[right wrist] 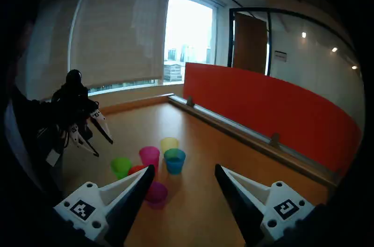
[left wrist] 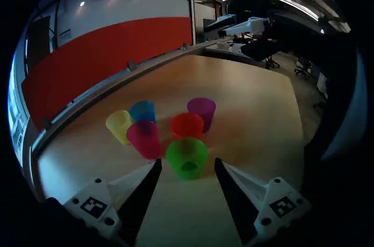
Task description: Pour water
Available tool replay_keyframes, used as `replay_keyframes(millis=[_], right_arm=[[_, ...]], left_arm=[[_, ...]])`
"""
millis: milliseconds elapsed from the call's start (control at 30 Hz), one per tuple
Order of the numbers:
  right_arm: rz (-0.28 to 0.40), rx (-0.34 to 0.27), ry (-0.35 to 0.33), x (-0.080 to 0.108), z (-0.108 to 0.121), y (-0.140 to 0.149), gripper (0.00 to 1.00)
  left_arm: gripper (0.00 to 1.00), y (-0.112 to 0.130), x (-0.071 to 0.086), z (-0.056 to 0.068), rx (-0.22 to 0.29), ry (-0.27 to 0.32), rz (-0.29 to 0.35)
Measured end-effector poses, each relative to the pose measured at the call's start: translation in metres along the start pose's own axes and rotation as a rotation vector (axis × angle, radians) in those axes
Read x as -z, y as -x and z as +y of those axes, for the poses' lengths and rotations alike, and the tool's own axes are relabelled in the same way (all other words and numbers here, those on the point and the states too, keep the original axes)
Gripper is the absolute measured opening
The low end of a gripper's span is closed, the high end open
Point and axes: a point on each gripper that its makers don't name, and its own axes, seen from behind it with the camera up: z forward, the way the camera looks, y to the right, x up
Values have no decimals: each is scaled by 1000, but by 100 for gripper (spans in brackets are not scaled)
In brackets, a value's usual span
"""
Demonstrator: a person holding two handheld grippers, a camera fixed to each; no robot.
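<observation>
Both claws stand wide open and grasp nothing. Left gripper [left wrist: 187, 162] looks down on the green translucent plastic cup [left wrist: 187, 157], which sits in line between its fingers but apart from them. Right gripper [right wrist: 184, 167] hovers near the cluster of six coloured plastic cups [left wrist: 187, 124], standing close together on the pale wooden table [left wrist: 252, 107]. Whether any cup has water inside I cannot tell. I judge the step is to take one cup: I would descend slowly, avoid the neighbours, squeeze its wall softly at middle height and keep it upright
</observation>
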Motion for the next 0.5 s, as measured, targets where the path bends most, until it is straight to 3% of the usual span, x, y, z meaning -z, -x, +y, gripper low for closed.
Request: replay_keyframes(millis=[500], right_arm=[[-22, 4, -16, -20, 5, 12, 100]], left_arm=[[83, 30, -28, -1, -16, 18, -84]])
